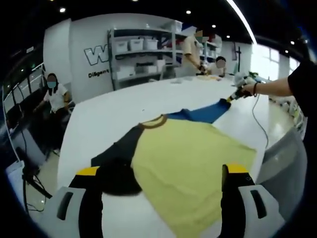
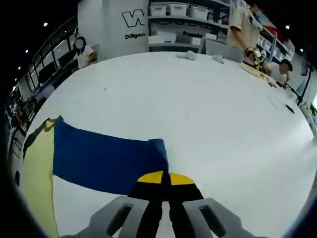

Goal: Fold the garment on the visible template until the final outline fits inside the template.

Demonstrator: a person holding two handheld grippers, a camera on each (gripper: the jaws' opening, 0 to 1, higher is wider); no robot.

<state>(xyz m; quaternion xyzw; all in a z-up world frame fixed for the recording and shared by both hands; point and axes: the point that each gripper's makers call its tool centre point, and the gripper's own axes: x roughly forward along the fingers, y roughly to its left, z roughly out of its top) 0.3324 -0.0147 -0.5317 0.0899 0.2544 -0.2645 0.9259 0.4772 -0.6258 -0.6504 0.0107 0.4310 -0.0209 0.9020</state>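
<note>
A T-shirt lies flat on the white table [image 1: 114, 116], with a yellow body [image 1: 190, 161], a brown collar [image 1: 154, 122], a black sleeve [image 1: 116, 158] and a blue sleeve [image 1: 205, 113]. My left gripper [image 1: 162, 171] hovers open over the shirt's near part, its jaws wide apart, and the black sleeve lies by its left jaw. At the far right, a person's arm holds my right gripper [image 1: 237, 94] at the blue sleeve's tip. In the right gripper view, the right gripper [image 2: 163, 177] is shut on the edge of the blue sleeve [image 2: 104, 153], with the yellow body [image 2: 37, 168] to the left.
Shelves with white bins [image 1: 143, 54] stand behind the table. Two people [image 1: 198, 49] work at the far edge and another sits at the left [image 1: 55, 94]. A cable [image 1: 260, 124] hangs from the right gripper. Small items [image 2: 190, 55] lie on the far tabletop.
</note>
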